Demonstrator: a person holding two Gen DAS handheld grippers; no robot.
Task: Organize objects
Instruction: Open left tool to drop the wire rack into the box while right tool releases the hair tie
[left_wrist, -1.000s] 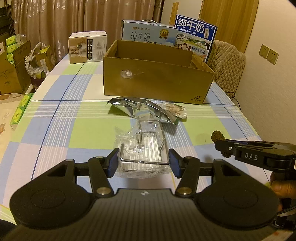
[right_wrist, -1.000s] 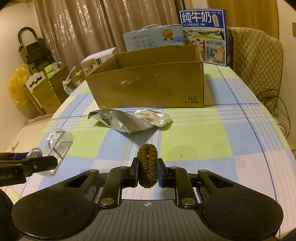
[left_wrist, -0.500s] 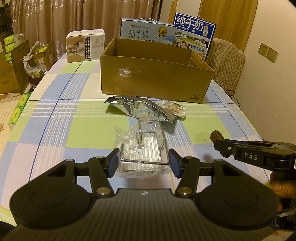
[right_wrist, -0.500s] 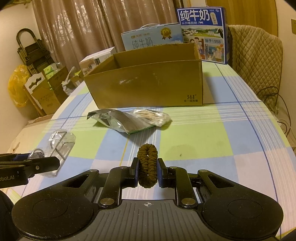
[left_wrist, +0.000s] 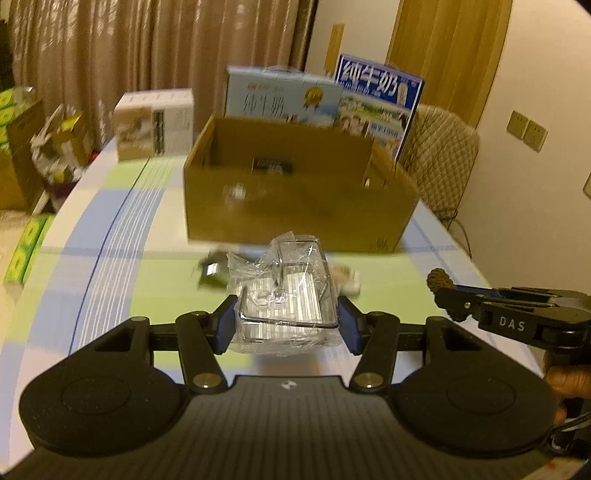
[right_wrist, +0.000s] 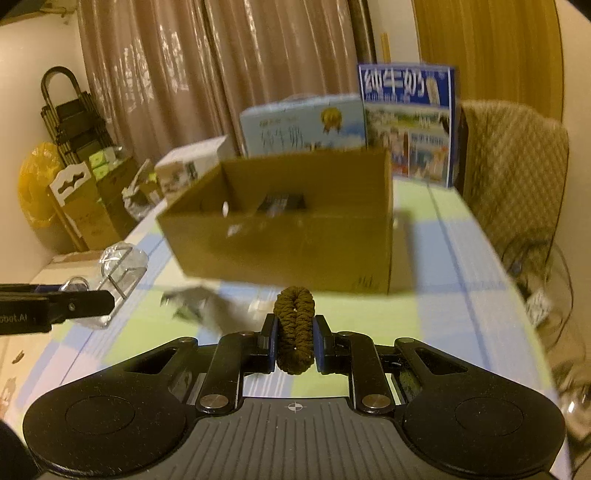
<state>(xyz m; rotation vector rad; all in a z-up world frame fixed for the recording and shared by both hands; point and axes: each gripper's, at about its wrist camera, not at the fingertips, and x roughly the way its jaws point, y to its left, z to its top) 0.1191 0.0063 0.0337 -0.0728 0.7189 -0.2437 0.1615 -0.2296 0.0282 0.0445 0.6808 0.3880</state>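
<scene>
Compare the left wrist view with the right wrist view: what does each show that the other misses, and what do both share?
Left wrist only: wall sockets beside the door.
Right wrist only: a yellow bag and a black folding rack by the curtain.
Both: the cardboard box, the wrapped wire rack gripped in the left claw, and the brown braided band pinched in the right claw.

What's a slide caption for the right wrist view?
Right hand-held gripper shut on brown braided loop, facing open cardboard box.
</scene>
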